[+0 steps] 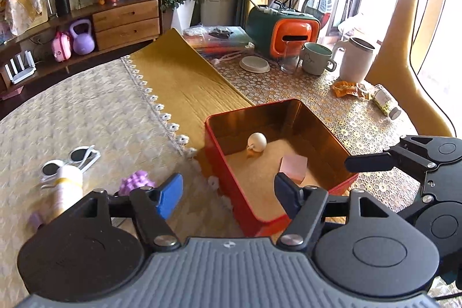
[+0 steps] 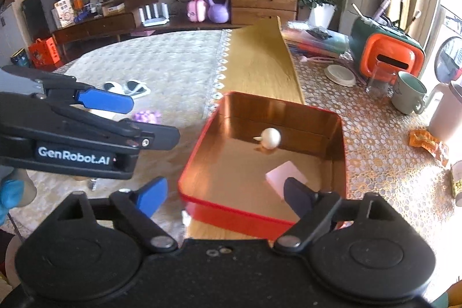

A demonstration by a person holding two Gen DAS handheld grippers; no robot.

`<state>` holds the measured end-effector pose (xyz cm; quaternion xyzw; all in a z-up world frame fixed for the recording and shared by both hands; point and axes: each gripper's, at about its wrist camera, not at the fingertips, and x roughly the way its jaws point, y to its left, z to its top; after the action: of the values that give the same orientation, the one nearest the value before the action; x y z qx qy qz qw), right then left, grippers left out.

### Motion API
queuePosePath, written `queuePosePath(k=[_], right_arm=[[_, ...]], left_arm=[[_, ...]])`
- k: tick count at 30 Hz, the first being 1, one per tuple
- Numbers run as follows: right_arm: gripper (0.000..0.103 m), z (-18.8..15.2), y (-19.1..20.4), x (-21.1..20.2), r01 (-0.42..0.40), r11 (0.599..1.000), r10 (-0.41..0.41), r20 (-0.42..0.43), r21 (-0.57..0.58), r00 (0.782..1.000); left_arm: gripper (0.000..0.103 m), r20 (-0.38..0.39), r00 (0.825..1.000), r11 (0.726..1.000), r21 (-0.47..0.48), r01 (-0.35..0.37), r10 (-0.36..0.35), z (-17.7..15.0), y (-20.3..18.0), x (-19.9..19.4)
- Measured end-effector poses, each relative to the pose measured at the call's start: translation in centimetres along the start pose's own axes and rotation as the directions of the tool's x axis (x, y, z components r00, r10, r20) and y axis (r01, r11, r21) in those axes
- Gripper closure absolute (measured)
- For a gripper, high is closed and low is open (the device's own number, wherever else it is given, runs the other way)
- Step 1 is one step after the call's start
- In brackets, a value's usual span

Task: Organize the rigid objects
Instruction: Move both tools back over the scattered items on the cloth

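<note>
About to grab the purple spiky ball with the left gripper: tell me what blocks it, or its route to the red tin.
Nothing visible blocks the left gripper from the purple spiky ball. Only the near wall of the red tin must be cleared.

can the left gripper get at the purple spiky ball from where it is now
Probably yes. The left gripper is open and empty, and the purple spiky ball lies uncovered on the cloth just beside its left finger. The white tube and sunglasses sit further left, not between them.
</note>
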<state>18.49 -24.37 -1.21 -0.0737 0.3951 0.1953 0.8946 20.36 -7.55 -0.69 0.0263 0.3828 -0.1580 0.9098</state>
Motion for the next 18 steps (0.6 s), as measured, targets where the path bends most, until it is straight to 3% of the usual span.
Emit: queuePosePath(k=[8, 11, 18], right_arm=[[0.004, -0.2, 3.2, -1.1, -0.047, 0.998, 0.048, 0.024, -0.03, 0.999], [0.003, -0.2, 4.5, -1.5, -0.065, 0.997, 0.066, 0.039, -0.044, 0.997], [0.0, -0.3, 7.2, -1.6, -0.092, 0.993, 0.097, 0.066, -0.069, 0.993]], left_arm=[[0.03, 0.029, 0.999, 0.999, -0.034, -0.031, 0.032, -2.6, 2.8, -3.5], [0.025, 0.044, 0.998, 0.998, -0.045, -0.035, 0.037, -3.6, 3.7, -4.7], [0.025, 0.074, 0.996, 0.997, -0.063, -0.046, 0.051, -6.0, 6.1, -7.3]])
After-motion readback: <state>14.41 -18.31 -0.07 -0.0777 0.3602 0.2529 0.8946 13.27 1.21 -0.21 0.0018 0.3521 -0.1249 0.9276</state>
